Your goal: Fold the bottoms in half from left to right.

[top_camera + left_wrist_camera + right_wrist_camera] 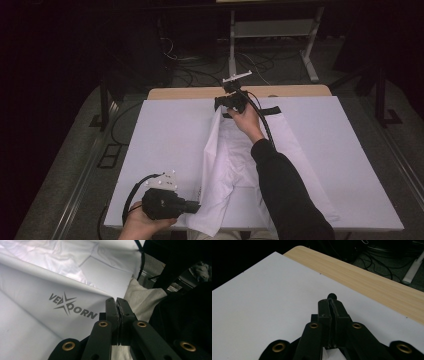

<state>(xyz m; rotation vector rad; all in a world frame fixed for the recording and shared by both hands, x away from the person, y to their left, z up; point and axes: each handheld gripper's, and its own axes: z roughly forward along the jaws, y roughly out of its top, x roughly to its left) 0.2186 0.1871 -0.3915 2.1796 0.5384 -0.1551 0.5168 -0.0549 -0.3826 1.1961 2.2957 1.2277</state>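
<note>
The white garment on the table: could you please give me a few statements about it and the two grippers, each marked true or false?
1. The white garment lies on a white board. True.
2. The left gripper is at the garment's far end, by the black waistband. False: it is at the near end, by the table's front edge.
3. The right gripper has its jaws wide open. False: in the right gripper view the jaws are pressed together.
4. Grey lettering is printed on the fabric. True.
5. A wooden table edge shows beyond the board. True.
6. The garment is folded into a neat square. False: it lies stretched lengthwise and creased.
</note>
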